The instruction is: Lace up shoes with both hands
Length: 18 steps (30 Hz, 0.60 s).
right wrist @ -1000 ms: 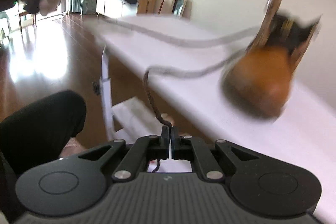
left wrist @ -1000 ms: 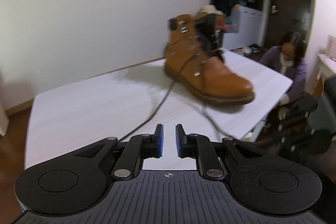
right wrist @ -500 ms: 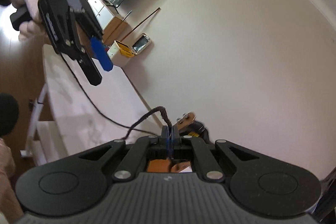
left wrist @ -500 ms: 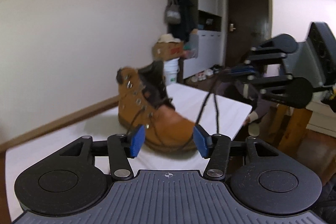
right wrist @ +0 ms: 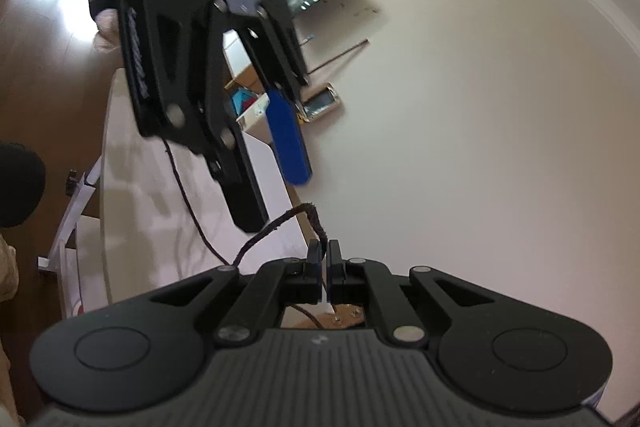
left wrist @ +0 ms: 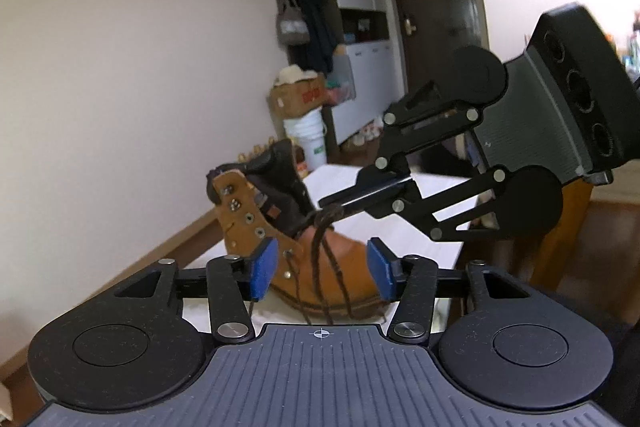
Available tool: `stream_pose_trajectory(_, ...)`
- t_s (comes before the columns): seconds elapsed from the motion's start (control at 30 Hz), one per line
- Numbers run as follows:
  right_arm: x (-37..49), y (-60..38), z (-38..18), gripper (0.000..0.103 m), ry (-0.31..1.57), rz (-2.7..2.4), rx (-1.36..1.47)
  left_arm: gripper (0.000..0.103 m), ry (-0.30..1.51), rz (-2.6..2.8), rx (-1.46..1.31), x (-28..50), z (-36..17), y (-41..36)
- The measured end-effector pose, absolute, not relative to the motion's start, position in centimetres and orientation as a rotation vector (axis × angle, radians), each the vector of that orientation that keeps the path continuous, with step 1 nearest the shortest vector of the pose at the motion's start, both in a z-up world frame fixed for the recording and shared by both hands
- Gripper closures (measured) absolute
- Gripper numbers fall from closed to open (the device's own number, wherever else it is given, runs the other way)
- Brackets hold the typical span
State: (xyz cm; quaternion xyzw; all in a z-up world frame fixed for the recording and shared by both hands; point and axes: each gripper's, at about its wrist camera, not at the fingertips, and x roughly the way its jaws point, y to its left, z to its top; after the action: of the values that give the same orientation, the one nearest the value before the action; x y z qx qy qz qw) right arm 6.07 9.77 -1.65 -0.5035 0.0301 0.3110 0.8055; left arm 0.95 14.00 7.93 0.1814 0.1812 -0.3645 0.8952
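Above the table [left wrist: 432, 187], the right claw [left wrist: 326, 205] grips the lace [left wrist: 320, 251] of the boot [left wrist: 304, 263], while the left claw [left wrist: 322, 269], jaws just closing, stands open and empty.

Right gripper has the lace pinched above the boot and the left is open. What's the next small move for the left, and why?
Probably ease the left gripper forward and close it on the dark lace that hangs between its blue pads. Its jaws, which have just been closing a little, grip nothing. The right gripper is shut on the lace above the tan boot, so a second hold would let both hands work it.
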Motion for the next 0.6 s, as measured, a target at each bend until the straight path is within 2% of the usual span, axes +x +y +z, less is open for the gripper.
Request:
stream_pose_trajectory(0.03, 6.2, 9.9, -1.9, 0.100, 0.065, 0.673, -1.080, 0.062, 0.378, -0.756, 0.386, 1.1, 7.8, 13.9)
stream_pose_trajectory(0.1, 6.4, 10.0, -2.2, 0.100, 0.065, 0.682, -1.086, 0.085, 0.389, -0.758, 0.394, 1.3, 7.6, 13.8)
stream_pose_trajectory(0.17, 6.7, 10.2, -2.7, 0.100, 0.066, 0.693, -1.087, 0.099, 0.418, -0.767, 0.396, 1.7, 7.4, 13.8)
stream_pose_trajectory(0.27, 7.2, 10.1, -2.9, 0.100, 0.069, 0.704, -1.055, 0.099, 0.429, -0.757, 0.391, 1.9, 7.2, 14.0)
stream_pose_trajectory(0.33, 7.2, 9.3, -2.9, 0.092, 0.065, 0.699, -1.027, 0.100, 0.431, -0.735, 0.385, 2.0, 7.2, 14.4)
stream_pose_trajectory(0.37, 7.4, 8.5, -3.0, 0.082, 0.074, 0.686, -0.998, 0.100, 0.432, -0.720, 0.381, 2.1, 7.2, 14.7)
stream_pose_trajectory(0.4, 7.6, 7.7, -3.2, 0.081, 0.094, 0.674, -0.960, 0.100, 0.435, -0.699, 0.371, 2.2, 7.3, 15.3)
stream_pose_trajectory(0.6, 7.1, 3.7, -5.5, 0.082, 0.267, 0.693, -0.782, 0.099, 0.450, -0.616, 0.297, 2.5, 7.1, 18.2)
